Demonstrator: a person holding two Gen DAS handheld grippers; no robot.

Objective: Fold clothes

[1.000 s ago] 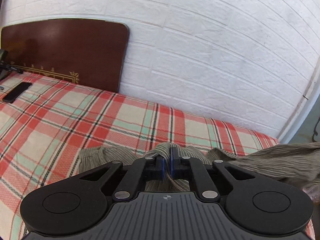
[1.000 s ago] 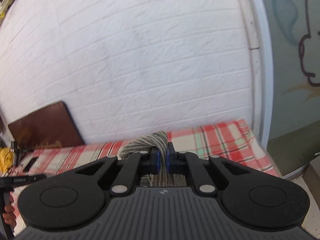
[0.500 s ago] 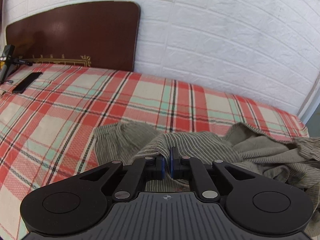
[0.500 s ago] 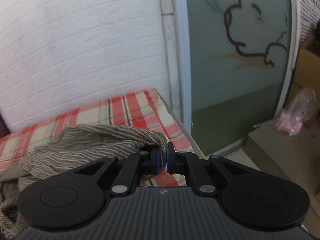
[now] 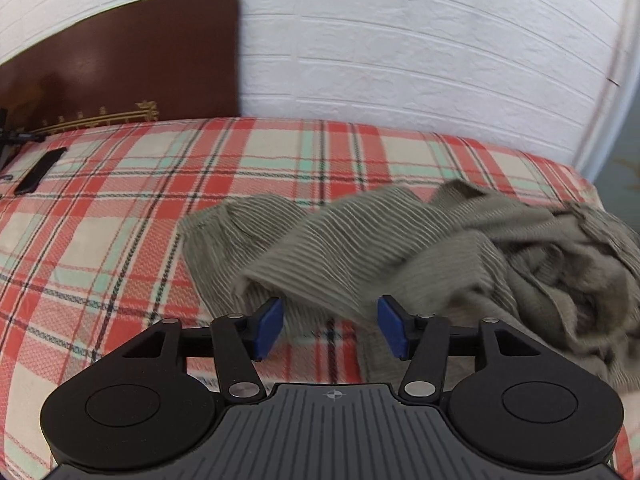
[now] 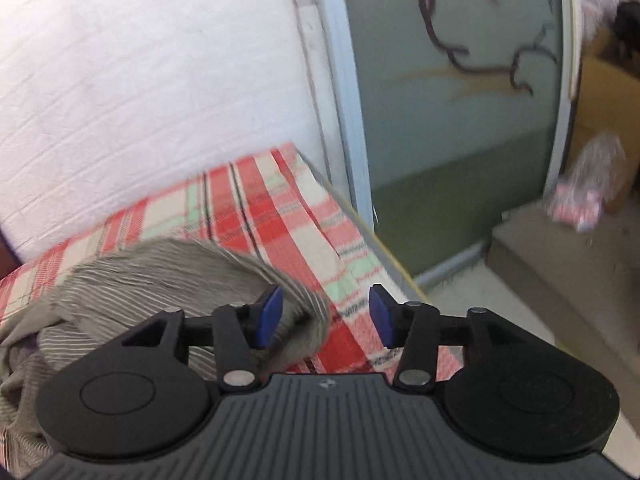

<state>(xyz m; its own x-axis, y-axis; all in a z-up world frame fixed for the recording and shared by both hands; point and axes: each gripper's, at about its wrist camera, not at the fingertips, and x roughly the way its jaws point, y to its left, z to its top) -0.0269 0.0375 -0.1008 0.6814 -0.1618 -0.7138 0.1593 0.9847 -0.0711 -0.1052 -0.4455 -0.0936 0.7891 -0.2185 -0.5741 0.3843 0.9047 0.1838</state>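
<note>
While jaws open, striped garment lies seemingly loose between them.

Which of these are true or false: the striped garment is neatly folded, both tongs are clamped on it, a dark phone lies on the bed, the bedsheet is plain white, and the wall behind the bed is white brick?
1. The striped garment is neatly folded. False: it lies crumpled on the plaid bedsheet.
2. Both tongs are clamped on the garment. False: the left tongs and the right tongs are opening, pads apart, with cloth loose between them.
3. A dark phone lies on the bed. True, near the brown headboard.
4. The bedsheet is plain white. False: it is red, cream and green plaid.
5. The wall behind the bed is white brick. True.
</note>
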